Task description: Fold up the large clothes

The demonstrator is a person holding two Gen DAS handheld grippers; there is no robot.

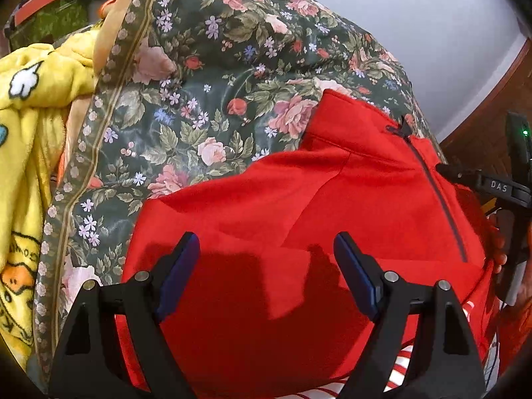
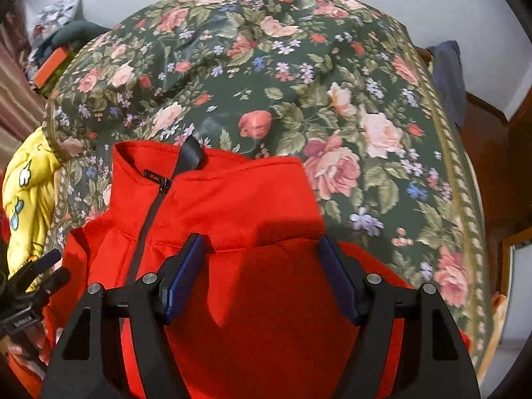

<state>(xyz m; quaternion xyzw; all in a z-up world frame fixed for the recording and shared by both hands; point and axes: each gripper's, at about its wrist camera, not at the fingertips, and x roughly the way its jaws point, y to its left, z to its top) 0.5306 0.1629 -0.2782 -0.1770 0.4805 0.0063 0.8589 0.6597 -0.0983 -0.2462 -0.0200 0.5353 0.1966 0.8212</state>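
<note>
A red fleece jacket (image 1: 299,206) with a dark zipper (image 1: 439,196) lies front up on a floral bedspread (image 1: 199,99), collar toward the far side. My left gripper (image 1: 266,237) hovers open over the jacket's left half, casting finger shadows on the cloth, with nothing pinched. My right gripper (image 2: 261,239) stands open over the jacket (image 2: 232,206) to the right of the zipper (image 2: 149,212), just below the collar seam. Each gripper shows at the edge of the other's view: the right gripper (image 1: 498,186) and the left gripper (image 2: 33,282).
A yellow cartoon blanket (image 1: 26,116) is heaped at the bed's left side. Red-and-white striped cloth (image 1: 409,369) peeks out under the jacket's near edge. A wooden bed frame (image 2: 488,153) borders the right, with a blue cloth (image 2: 449,73) hung on it.
</note>
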